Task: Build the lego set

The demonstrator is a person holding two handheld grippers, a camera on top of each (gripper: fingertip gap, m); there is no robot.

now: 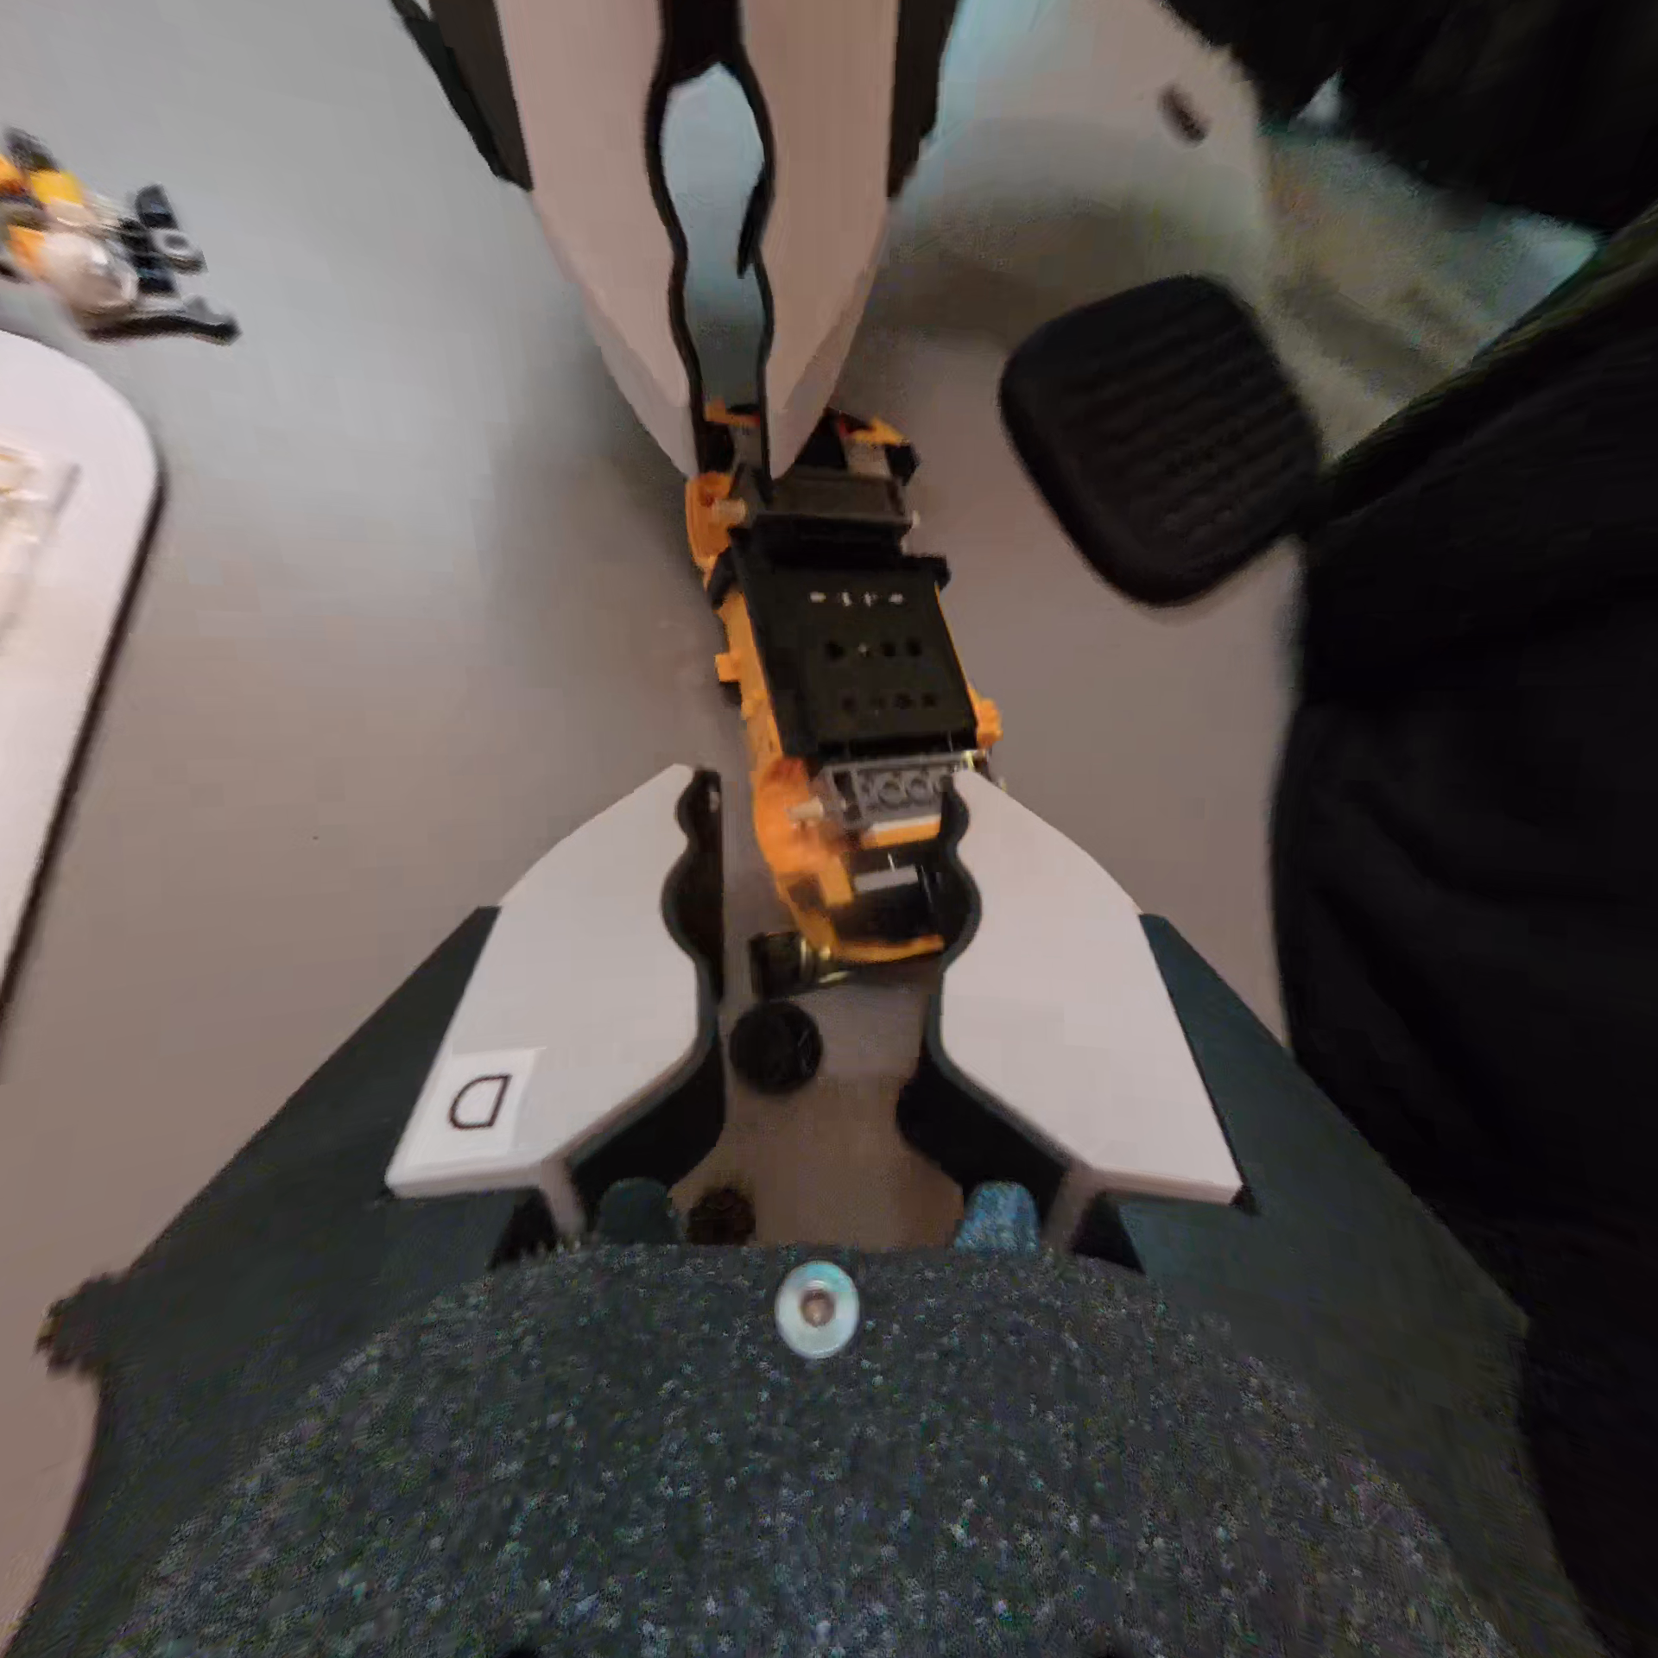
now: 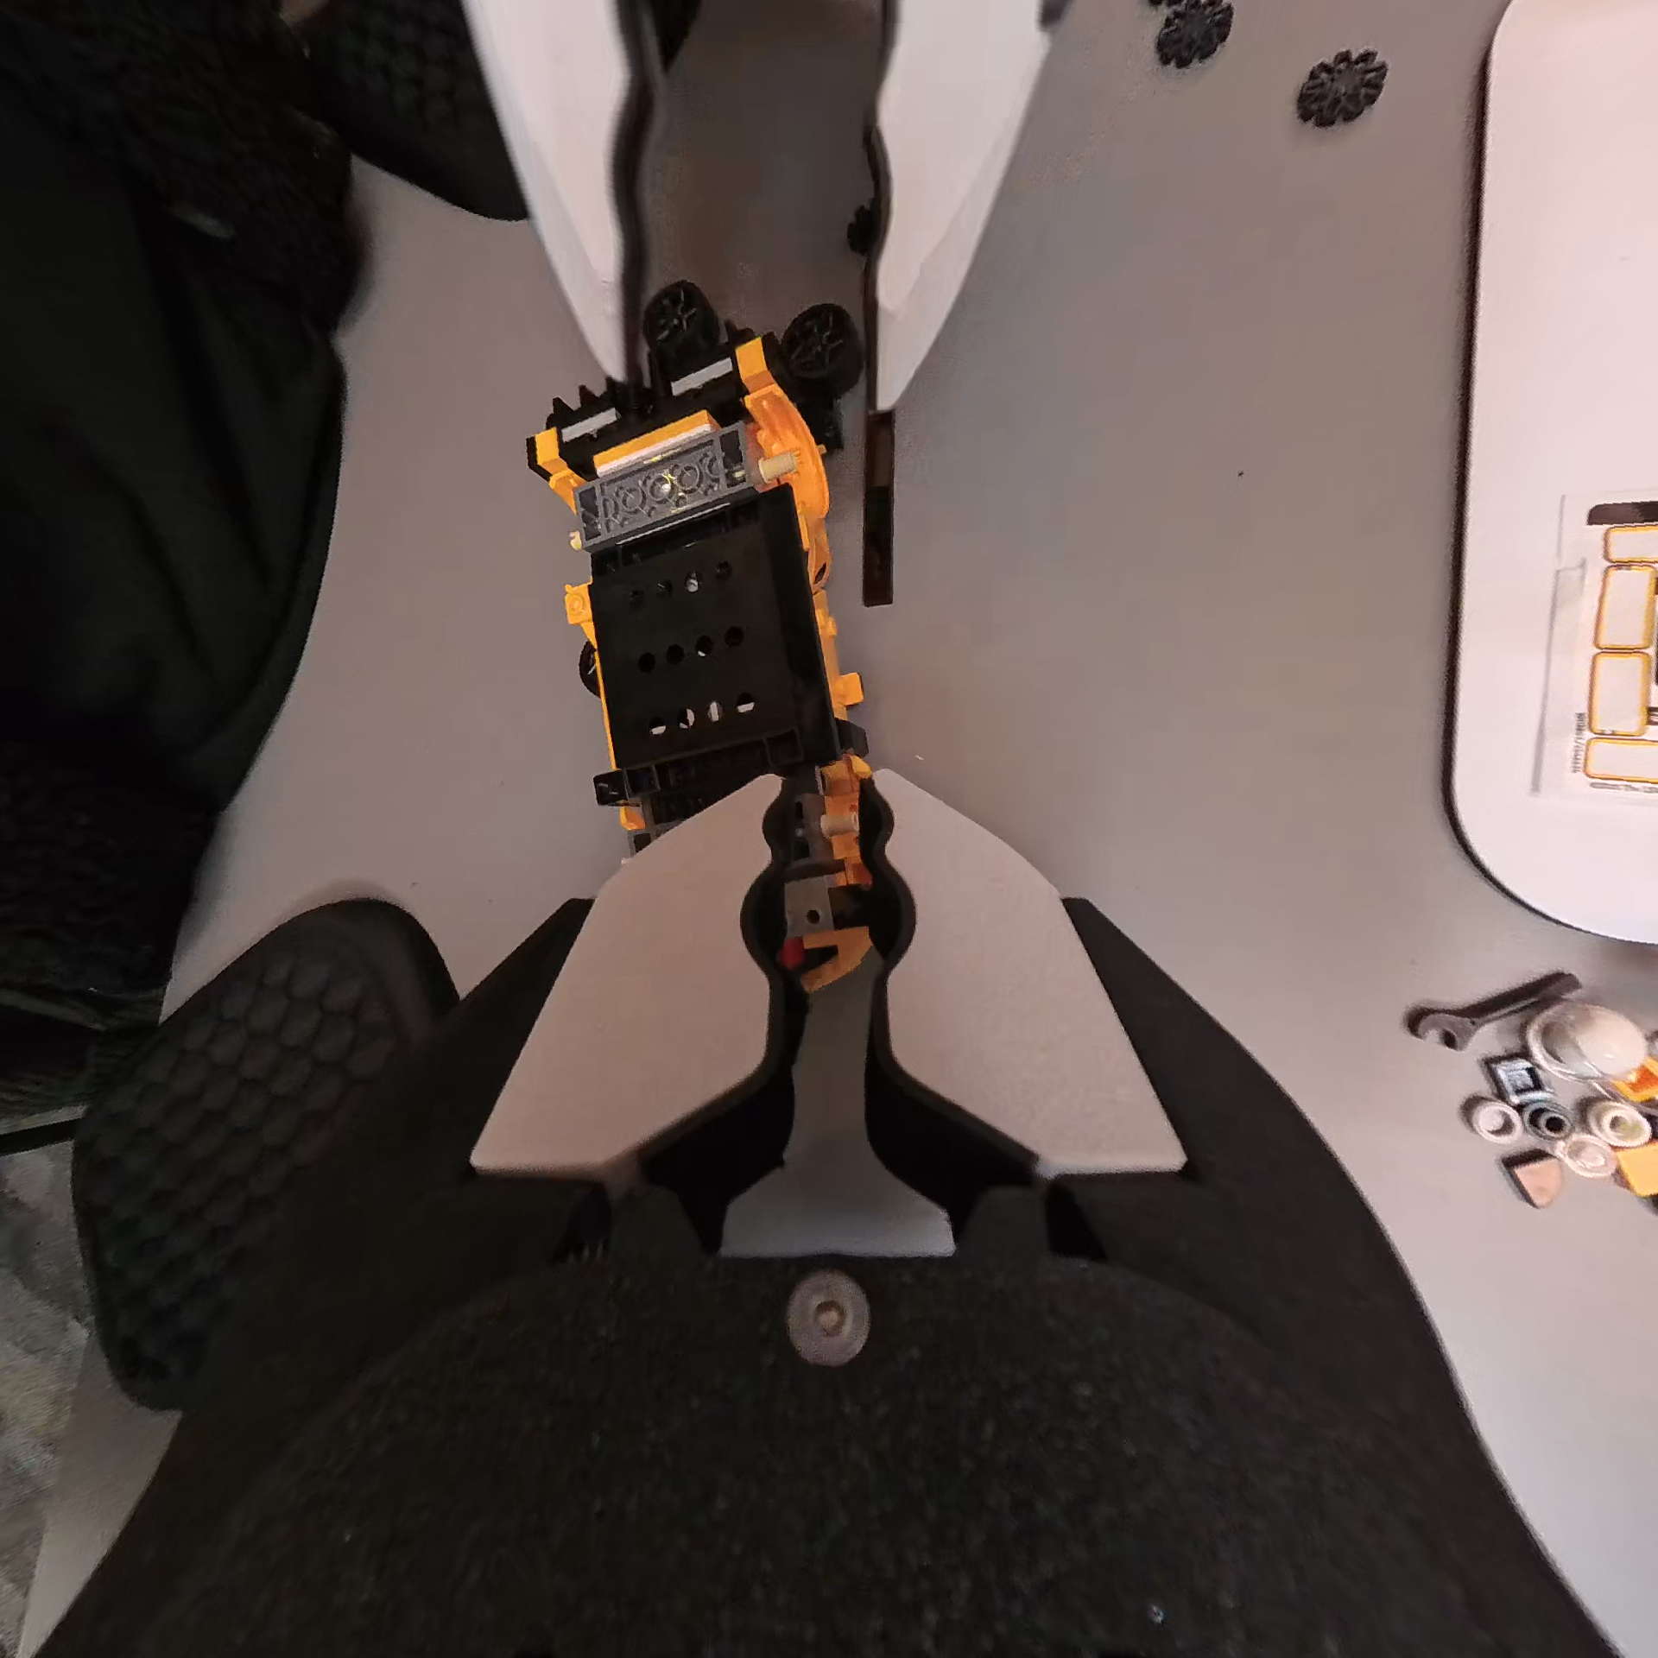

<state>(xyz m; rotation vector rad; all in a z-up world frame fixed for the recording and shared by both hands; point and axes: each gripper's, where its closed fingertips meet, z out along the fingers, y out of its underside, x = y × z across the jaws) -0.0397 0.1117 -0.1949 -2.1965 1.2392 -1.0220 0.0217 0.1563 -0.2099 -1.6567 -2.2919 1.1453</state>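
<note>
Grey tabletop (image 2: 1166, 538) carries an upturned orange-and-black car (image 2: 709, 646), black underside up, between the two tools. The right gripper (image 2: 821, 861) is clenched on its near end; the left gripper (image 1: 839, 843) stands spread around the other end. The body looks largely built. Loose wheels (image 2: 821, 341), small parts (image 2: 1561, 1112) and a sticker sheet (image 2: 1606, 646) remain unfitted.

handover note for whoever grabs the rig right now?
Left gripper: open, jaws around one end of the orange-and-black lego car.
Right gripper: shut on the car's other end.
Car lies underside up on the grey table, no wheels on the axle pins in view.
Loose wheels by the car; small parts and sticker sheet to the right.
Left: wheels, small parts, stickers.
</note>
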